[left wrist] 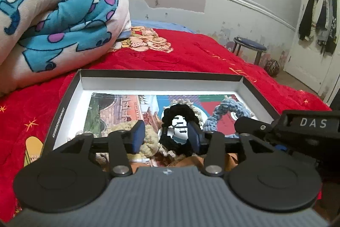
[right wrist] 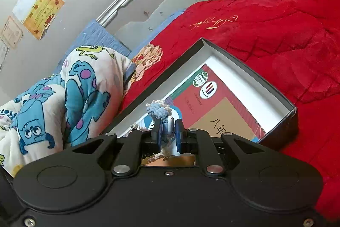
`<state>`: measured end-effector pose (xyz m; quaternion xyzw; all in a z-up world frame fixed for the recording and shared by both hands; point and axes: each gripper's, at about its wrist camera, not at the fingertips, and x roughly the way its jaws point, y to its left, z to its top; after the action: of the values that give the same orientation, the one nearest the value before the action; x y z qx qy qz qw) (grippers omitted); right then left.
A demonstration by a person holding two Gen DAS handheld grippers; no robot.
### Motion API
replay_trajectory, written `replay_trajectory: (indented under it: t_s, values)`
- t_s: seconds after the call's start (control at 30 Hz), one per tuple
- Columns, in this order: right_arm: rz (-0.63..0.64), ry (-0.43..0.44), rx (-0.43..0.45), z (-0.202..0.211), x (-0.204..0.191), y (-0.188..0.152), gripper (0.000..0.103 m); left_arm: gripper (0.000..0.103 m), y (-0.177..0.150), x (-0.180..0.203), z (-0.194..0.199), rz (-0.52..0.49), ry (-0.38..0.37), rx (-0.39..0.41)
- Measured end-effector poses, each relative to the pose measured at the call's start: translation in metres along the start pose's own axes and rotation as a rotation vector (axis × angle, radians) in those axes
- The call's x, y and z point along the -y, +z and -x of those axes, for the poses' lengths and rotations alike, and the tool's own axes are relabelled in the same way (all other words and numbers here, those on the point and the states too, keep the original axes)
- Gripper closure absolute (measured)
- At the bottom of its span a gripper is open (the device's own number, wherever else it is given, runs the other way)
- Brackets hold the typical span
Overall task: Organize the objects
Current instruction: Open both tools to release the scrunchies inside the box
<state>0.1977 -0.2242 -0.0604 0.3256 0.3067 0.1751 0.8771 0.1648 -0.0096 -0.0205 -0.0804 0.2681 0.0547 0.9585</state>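
A shallow black box (left wrist: 148, 74) with a white inside lies on the red quilt and holds colourful booklets (left wrist: 119, 107). On them lie a black knitted ring (left wrist: 177, 113), a beige knitted piece (left wrist: 148, 139) and a light blue knitted piece (left wrist: 225, 109). My left gripper (left wrist: 166, 137) is open and empty above the black and beige pieces. My right gripper (right wrist: 169, 134) is shut on the light blue knitted piece (right wrist: 158, 110) over the box (right wrist: 250, 69); its body shows at the right in the left wrist view (left wrist: 306, 124).
A folded cartoon blanket (left wrist: 53, 14) lies behind the box on the left, on the red quilt (left wrist: 201, 52). A blue stool (left wrist: 249, 47) and a striped ball (left wrist: 272, 66) stand by the wall. Clothes hang on a white door (left wrist: 318, 14).
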Motion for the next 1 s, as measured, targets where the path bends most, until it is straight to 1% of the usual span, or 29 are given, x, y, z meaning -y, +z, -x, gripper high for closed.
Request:
replay_trajectory:
  t_s: [0.13,0.2,0.27,0.33,0.43,0.5,0.57,0.6,0.7,0.77,0.83,0.87,0.93,1.0]
  values:
    - [-0.027,0.024,-0.007,0.001,0.003,0.002,0.088,0.041,0.002,-0.004,0.004,0.005,-0.001,0.002]
    - [-0.003,0.011,-0.003,0.005,0.0,0.004,0.08,0.041,0.003,-0.006,0.012,0.002,-0.016,0.021]
    - [0.02,0.015,0.021,0.013,-0.005,0.006,0.054,0.041,0.006,-0.007,0.02,-0.012,-0.018,0.043]
    - [0.025,0.029,0.051,0.024,-0.009,0.008,0.042,0.041,0.01,-0.007,0.029,-0.026,-0.014,0.06]
    - [0.035,0.043,0.071,0.045,-0.013,0.014,0.042,0.038,0.019,-0.008,0.046,-0.031,-0.02,0.085]
    - [0.048,0.033,0.086,0.06,-0.016,0.017,0.041,0.036,0.026,-0.007,0.059,-0.033,-0.05,0.098]
    - [0.064,0.014,0.089,0.076,-0.021,0.023,0.039,0.029,0.032,-0.003,0.073,-0.045,-0.091,0.103]
    - [0.077,0.006,0.08,0.082,-0.024,0.026,0.038,0.028,0.035,0.0,0.08,-0.057,-0.11,0.103]
    - [0.151,-0.052,0.045,0.101,-0.039,0.037,0.033,0.025,0.038,0.012,0.101,-0.08,-0.142,0.131]
    - [0.223,-0.086,0.025,0.115,-0.05,0.042,0.026,0.023,0.037,0.019,0.115,-0.091,-0.155,0.145]
    - [0.318,-0.097,0.029,0.131,-0.061,0.041,0.022,0.021,0.031,0.026,0.126,-0.089,-0.16,0.146]
    - [0.34,-0.106,0.04,0.137,-0.064,0.04,0.02,0.021,0.027,0.028,0.128,-0.09,-0.158,0.14]
    - [0.319,-0.094,0.075,0.149,-0.061,0.036,0.02,0.02,0.016,0.034,0.131,-0.108,-0.144,0.115]
    - [0.239,-0.055,0.1,0.154,-0.048,0.032,0.018,0.02,-0.001,0.038,0.133,-0.139,-0.119,0.078]
